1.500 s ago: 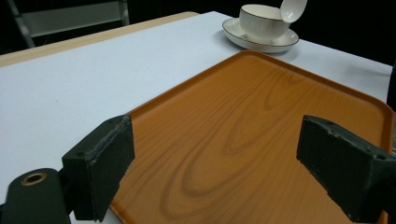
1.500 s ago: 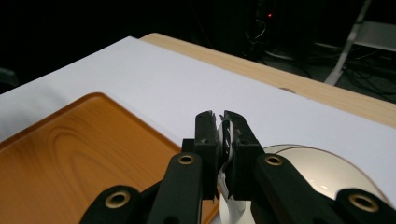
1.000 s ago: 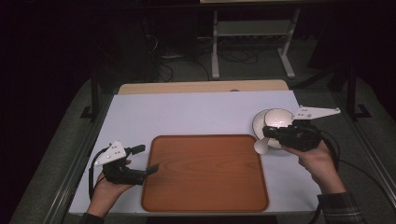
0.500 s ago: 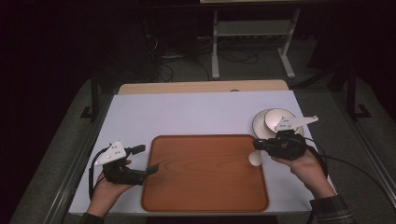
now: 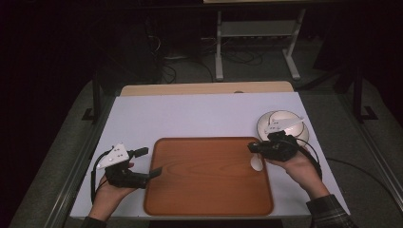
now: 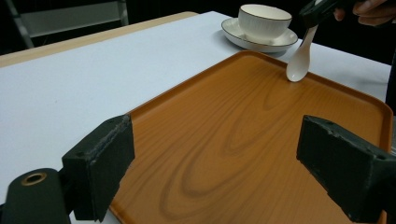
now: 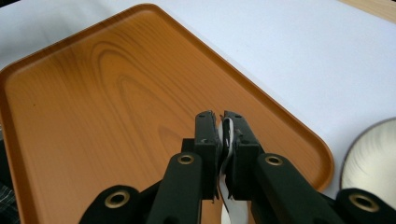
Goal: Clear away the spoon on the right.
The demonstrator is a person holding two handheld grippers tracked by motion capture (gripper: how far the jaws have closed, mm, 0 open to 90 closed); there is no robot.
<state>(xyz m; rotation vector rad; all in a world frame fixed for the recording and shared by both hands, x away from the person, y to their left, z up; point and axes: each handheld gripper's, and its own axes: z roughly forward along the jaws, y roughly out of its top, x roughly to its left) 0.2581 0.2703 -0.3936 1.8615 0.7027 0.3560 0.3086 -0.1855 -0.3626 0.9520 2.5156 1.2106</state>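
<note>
Your left gripper [image 5: 157, 170] sits at the tray's left edge, jaws spread wide with nothing between them; in the left gripper view the two black pads [image 6: 100, 165] stand well apart over the near corner of the wooden tray [image 5: 204, 199]. Your left hand [image 5: 110, 192] rests low on the white table [image 5: 190, 114], just beside that edge.

Across the middle, the tray lies flat on the table, its brown grained floor bare.

Over to the right side now: your right gripper [image 5: 253, 146] hovers above the tray's right rim, jaws clamped tight on the handle of a white spoon [image 5: 256, 162]. In the right gripper view you see the thin white handle [image 7: 227, 140] pinched between the two pads, pointing down toward the tray. From the left gripper view the spoon [image 6: 300, 58] hangs tilted, bowl lowest, right down at the tray's surface near its far corner; whether it touches the wood you cannot tell. Your right hand [image 5: 297, 164] is wrapped around the gripper body.

Just beyond it, off the tray, a white cup [image 6: 264, 19] stands upright on its saucer [image 6: 243, 38] on the table.
</note>
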